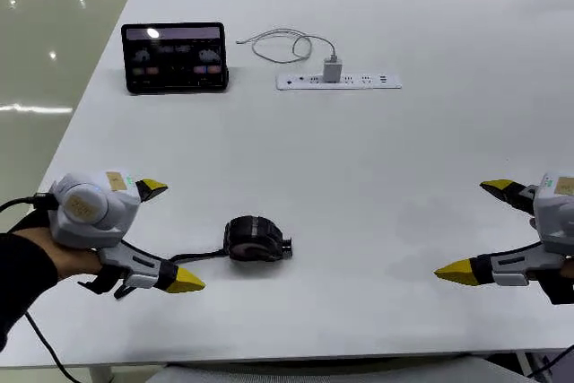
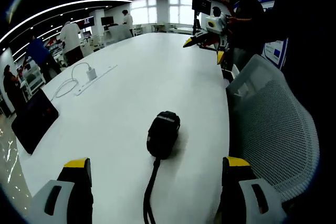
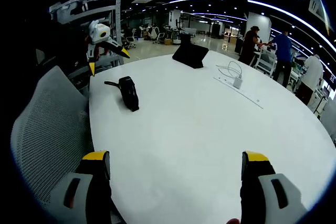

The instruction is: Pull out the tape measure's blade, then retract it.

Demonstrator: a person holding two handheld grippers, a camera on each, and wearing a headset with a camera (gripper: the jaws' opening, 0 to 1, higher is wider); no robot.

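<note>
A black tape measure (image 1: 257, 239) lies on the white table (image 1: 359, 159), its wrist strap trailing left; no blade is drawn out. It appears also as the tape measure (image 2: 163, 134) in the left gripper view and the tape measure (image 3: 129, 92) in the right gripper view. My left gripper (image 1: 170, 234) stands open just left of it, jaws spread wide, nothing between them, the same left gripper (image 2: 155, 165) pointing at the case. My right gripper (image 1: 482, 229) stands open far to the right, well apart from the tape; as the right gripper (image 3: 176, 157) it holds nothing.
A dark tablet (image 1: 175, 56) stands propped at the back left. A white power strip (image 1: 338, 82) with a charger and coiled cable (image 1: 285, 45) lies behind the middle. A mesh chair (image 2: 270, 119) sits at the table's near edge. People stand in the background.
</note>
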